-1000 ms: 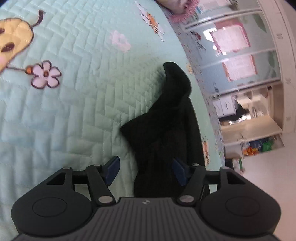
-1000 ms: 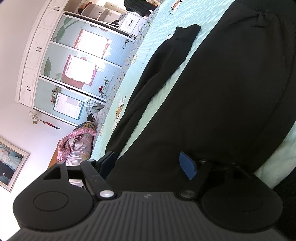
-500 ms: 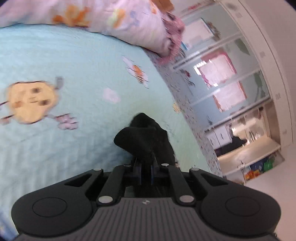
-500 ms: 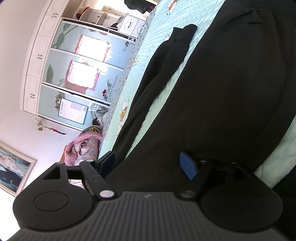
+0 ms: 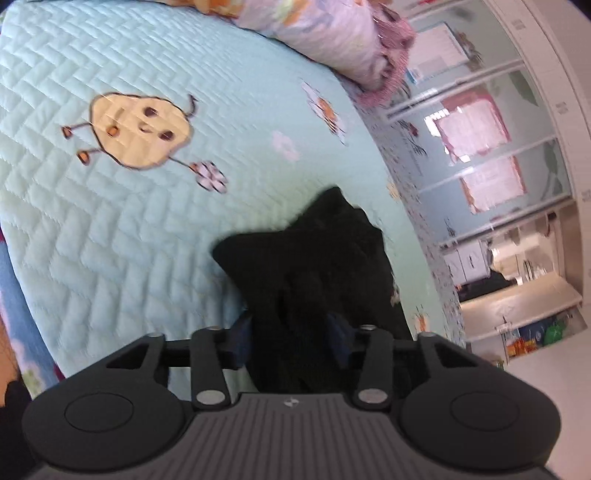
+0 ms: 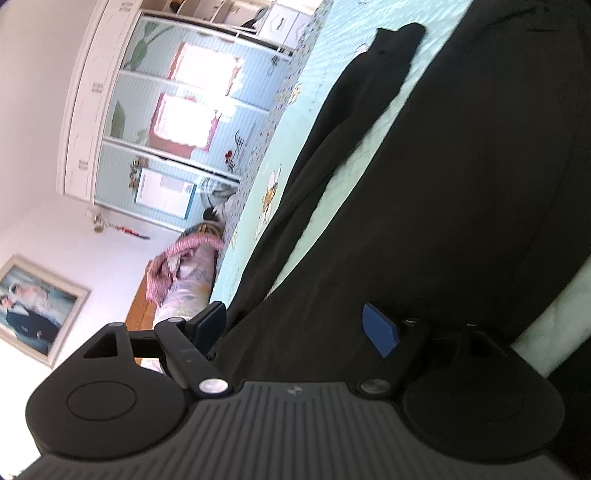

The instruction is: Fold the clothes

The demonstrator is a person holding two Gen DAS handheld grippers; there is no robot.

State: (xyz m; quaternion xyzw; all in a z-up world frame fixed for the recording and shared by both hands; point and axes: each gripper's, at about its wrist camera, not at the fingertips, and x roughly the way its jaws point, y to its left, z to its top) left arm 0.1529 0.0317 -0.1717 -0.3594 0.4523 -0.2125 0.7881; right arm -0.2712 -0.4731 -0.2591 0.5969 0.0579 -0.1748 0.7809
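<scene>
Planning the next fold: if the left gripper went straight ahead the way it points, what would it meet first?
The bunched black garment, which already sits between the fingers of the left gripper. Beyond it lies the light green quilt; depth past the cloth is unclear.

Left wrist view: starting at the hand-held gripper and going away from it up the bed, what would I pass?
Left hand-held gripper → black garment between its fingers → small flower print → yellow pear-shaped cartoon on the quilt → pillow at the far end.
</scene>
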